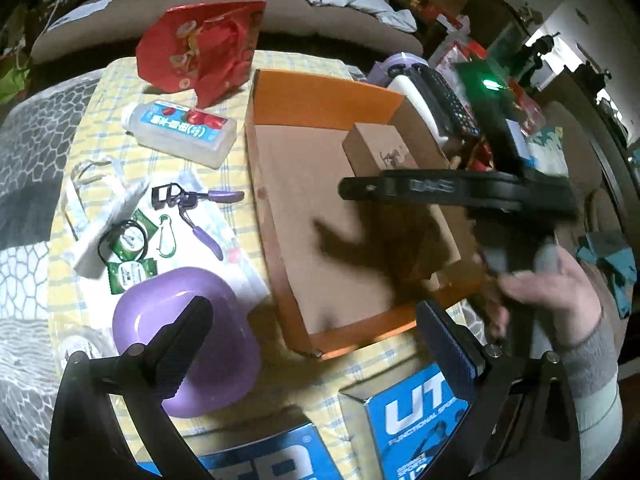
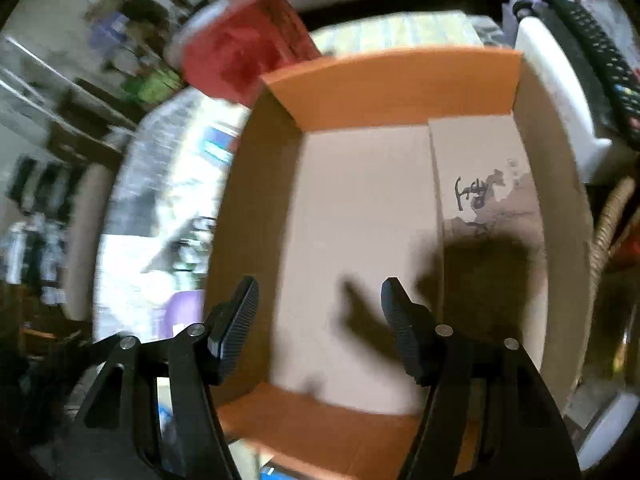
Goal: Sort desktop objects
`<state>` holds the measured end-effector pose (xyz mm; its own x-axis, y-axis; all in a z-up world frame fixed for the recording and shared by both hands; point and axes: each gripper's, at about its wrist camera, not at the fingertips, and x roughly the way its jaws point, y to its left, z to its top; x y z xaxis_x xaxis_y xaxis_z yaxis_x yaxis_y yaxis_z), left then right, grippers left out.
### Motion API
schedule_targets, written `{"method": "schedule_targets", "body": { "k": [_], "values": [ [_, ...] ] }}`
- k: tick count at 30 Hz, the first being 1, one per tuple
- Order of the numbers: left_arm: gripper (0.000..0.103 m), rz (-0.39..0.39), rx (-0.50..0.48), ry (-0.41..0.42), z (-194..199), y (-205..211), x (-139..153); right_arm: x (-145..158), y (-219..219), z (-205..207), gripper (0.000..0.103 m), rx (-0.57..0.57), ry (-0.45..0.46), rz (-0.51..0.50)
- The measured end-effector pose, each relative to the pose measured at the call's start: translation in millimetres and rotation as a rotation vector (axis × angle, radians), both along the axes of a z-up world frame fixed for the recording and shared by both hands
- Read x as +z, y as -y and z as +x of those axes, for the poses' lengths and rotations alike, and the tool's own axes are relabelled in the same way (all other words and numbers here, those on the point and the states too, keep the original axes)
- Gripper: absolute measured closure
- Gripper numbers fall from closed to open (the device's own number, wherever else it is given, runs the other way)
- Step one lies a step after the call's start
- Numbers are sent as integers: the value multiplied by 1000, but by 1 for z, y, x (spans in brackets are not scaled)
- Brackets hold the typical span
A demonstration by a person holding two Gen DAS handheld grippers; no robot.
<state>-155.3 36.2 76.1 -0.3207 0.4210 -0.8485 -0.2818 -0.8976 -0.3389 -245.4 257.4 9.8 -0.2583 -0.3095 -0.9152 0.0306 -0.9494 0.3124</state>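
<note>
An orange-walled cardboard box [image 1: 320, 98] lies open on the table, with a small brown carton [image 1: 384, 148] in its far right corner; both show in the right wrist view, the box [image 2: 392, 84] and the carton [image 2: 480, 176]. My left gripper [image 1: 316, 340] is open and empty, above the box's near edge and a purple dish [image 1: 180, 344]. My right gripper [image 2: 316, 320] is open and empty, hovering over the box floor; it shows in the left wrist view [image 1: 420, 188]. Left of the box lie a bottle [image 1: 180, 132], an eyelash curler [image 1: 192, 208], a carabiner [image 1: 166, 236] and green sachets [image 1: 132, 256].
A red bag [image 1: 204, 52] stands at the table's far side. A remote control [image 1: 448, 96] on a white object lies right of the box. Blue printed boxes [image 1: 412, 412] sit at the near edge. A sofa with clothes is behind.
</note>
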Motion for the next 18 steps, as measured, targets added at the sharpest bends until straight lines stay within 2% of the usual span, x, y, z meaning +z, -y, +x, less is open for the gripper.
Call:
{"method": "schedule_targets", "body": {
  "k": [4, 5, 6, 8, 10, 12, 14, 15, 18],
  "values": [
    [0, -39, -23, -12, -3, -1, -11, -14, -20, -14, 42, -55, 9, 49],
    [0, -43, -28, -13, -3, -3, -12, -15, -29, -15, 48, -70, 12, 47],
    [0, -40, -36, -17, -3, -5, -13, -13, -37, -15, 48, -81, 13, 17],
    [0, -43, -55, -29, -1, -10, -12, 2, -47, -8, 48, -76, -20, 5],
    [0, -59, -86, -51, 1, -19, -9, 27, -51, 3, 48, -19, -79, -11],
    [0, -78, -120, -68, 4, -28, -7, 54, -50, 19, 47, 85, -120, 74],
    [0, -119, -149, -96, 7, -39, -6, 69, -44, 37, 45, 220, -101, 244],
    [0, -138, -168, -114, 10, -46, -5, 71, -42, 45, 45, 271, -86, 326],
    [0, -214, -228, -164, 16, -66, -5, 66, -37, 65, 45, 396, -19, 489]
  ]
}}
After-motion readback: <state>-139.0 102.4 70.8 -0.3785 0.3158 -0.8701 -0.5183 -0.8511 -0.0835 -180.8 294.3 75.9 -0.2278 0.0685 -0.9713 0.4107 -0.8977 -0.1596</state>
